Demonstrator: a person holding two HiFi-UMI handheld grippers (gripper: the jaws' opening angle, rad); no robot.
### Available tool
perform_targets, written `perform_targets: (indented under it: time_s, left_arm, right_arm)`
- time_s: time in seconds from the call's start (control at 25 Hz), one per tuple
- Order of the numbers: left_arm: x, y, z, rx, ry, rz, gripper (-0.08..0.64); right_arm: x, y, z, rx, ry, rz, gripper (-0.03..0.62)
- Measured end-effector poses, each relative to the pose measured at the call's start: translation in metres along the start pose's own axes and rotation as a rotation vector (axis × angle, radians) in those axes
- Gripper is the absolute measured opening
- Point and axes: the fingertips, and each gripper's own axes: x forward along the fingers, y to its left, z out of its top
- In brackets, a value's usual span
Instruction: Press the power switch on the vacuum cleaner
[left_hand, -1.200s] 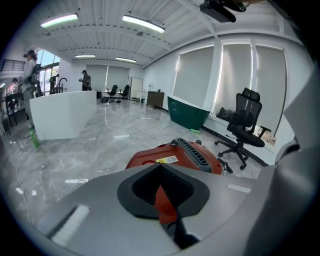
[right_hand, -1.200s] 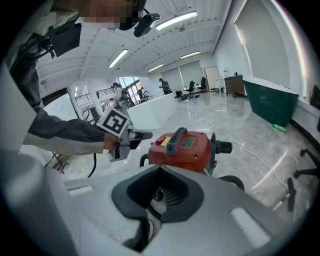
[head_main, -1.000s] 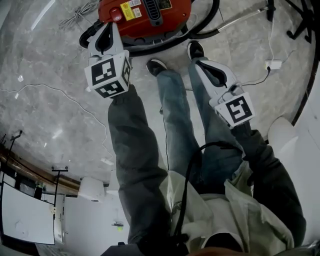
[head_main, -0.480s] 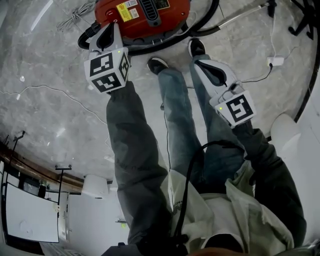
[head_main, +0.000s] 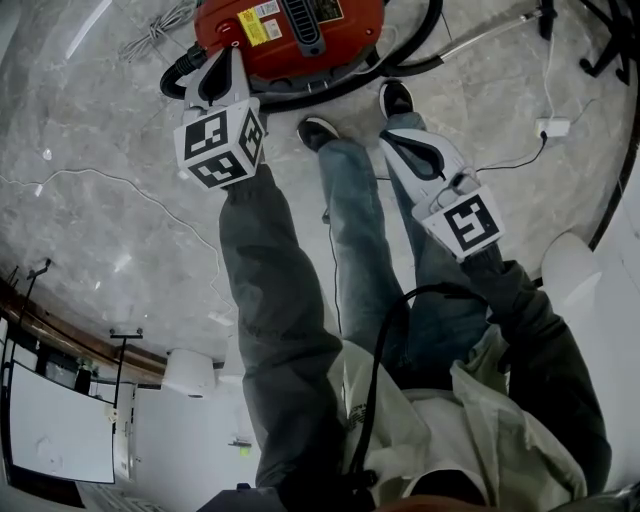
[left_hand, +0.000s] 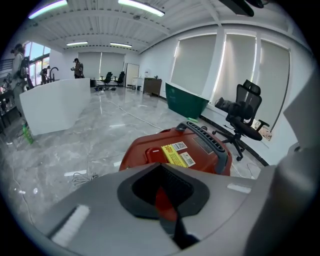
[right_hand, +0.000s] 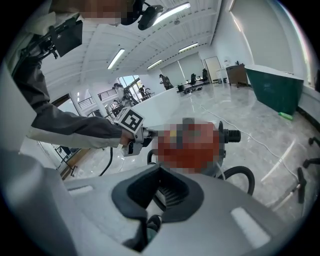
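The marble floor (head_main: 100, 150) carries the red vacuum cleaner (head_main: 300, 40), which stands just ahead of the person's feet. The left gripper (head_main: 225, 58) hangs over the near-left part of its top, jaws together and holding nothing. The right gripper (head_main: 392, 138) waits well back by the legs, likewise closed and empty. The red power switch (left_hand: 154, 154) shows just beyond the left jaws in the left gripper view, apparently untouched. The approach looks done; the press itself seems left.
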Motion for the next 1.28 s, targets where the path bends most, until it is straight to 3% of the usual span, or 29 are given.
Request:
perform_targets:
  time_s: [0.12,0.28,0.56,0.88,1.16,1.28]
  left_arm:
    - [0.001,0.000,0.002,-0.010,-0.010,-0.010,0.002]
    - [0.000,0.000,0.003,-0.107,-0.062,-0.035,0.002]
    - [0.000,0.007,0.009,-0.126,-0.115,0.021,0.002]
    - [0.016,0.003,0.037,-0.008,-0.082,0.012,0.002]
    - [0.023,0.005,0.037,-0.060,-0.077,0.003,0.002]
    - [0.030,0.005,0.036,0.003,-0.002,0.002,0.002]
  right_arm:
    - [-0.004,-0.011,0.000,0.008,-0.005,-0.016,0.000]
    - [-0.012,-0.022,-0.003,0.021,-0.002,-0.038,0.000]
    - [-0.018,-0.028,-0.013,0.046,0.009,-0.038,0.000]
    - [-0.024,-0.035,-0.021,0.085,0.014,-0.041,0.000]
    - [-0.023,-0.036,-0.022,0.119,0.014,-0.021,0.000]
    - [-0.021,-0.041,-0.023,0.126,-0.011,-0.006,0.000]
